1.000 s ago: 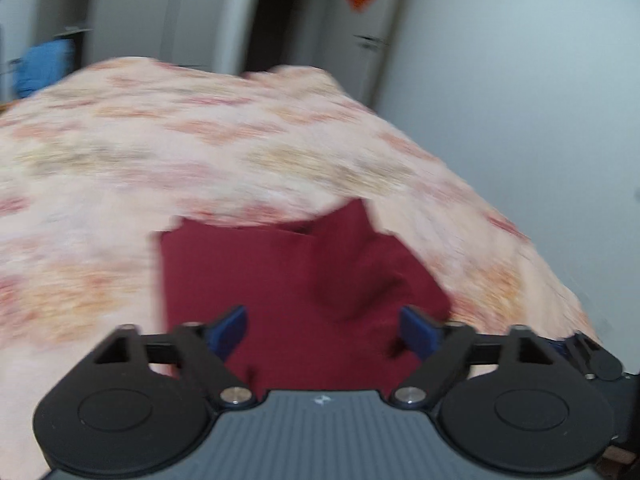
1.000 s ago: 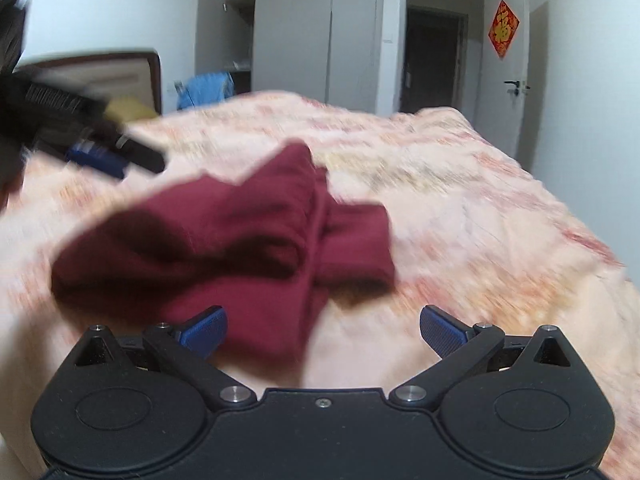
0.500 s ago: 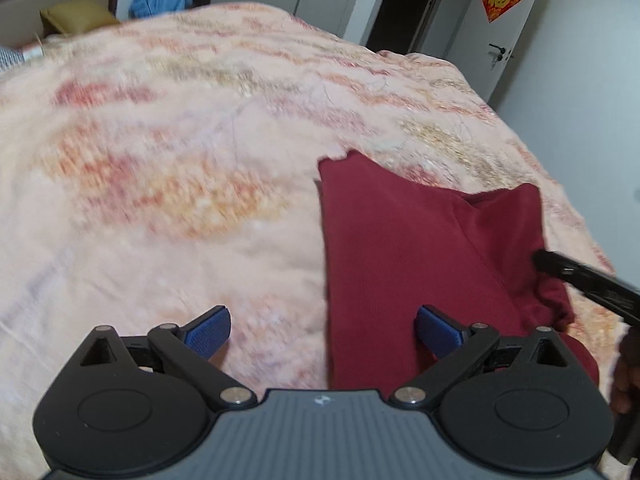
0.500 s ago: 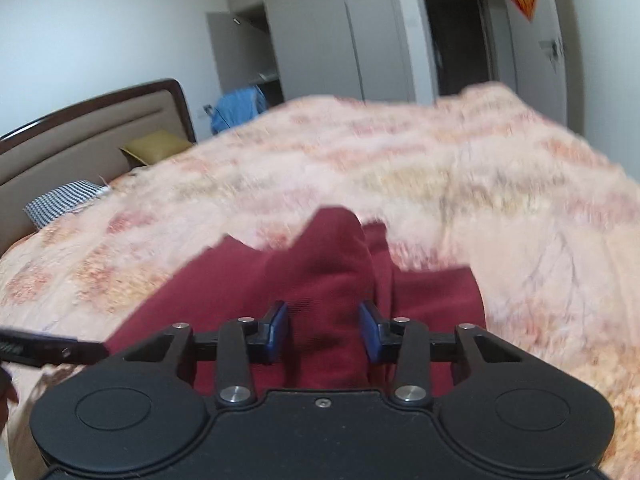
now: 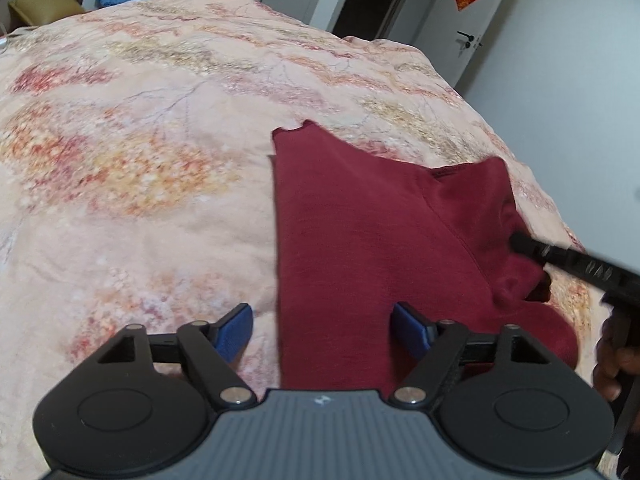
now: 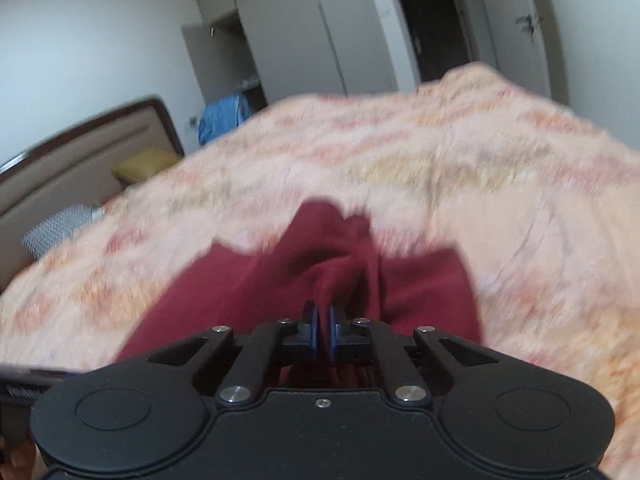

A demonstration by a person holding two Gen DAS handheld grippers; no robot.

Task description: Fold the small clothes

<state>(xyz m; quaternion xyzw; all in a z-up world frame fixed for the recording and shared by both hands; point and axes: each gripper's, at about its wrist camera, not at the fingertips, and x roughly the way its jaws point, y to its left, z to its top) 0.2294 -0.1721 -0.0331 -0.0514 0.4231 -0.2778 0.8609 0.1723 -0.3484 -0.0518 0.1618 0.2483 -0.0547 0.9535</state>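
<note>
1. The dark red garment (image 5: 372, 240) lies on the bed's floral bedspread (image 5: 140, 160), filling the centre and lower right of the left wrist view. Its left edge runs straight, and a flap already lies over its right part, so I judge one fold is begun and not finished.
2. The right claw (image 6: 322, 326) is pressed together on a raised ridge of the garment's cloth at lower centre of its own view (that view is blurred, so the exact spot on the garment is unclear).
3. The left claw (image 5: 322, 330) is spread wide and holds nothing, straddling the garment's left edge at the bottom of the frame.
4. Left to do, as I judge it: lay the pinched part down, then fold again and flatten.
5. Around: a headboard (image 6: 100, 140), yellow pillow (image 6: 144, 164) and checked pillow (image 6: 60, 228) at left, blue cloth (image 6: 224, 116) and a wardrobe (image 6: 300, 32) behind. Nothing lies on the bedspread near the garment.
</note>
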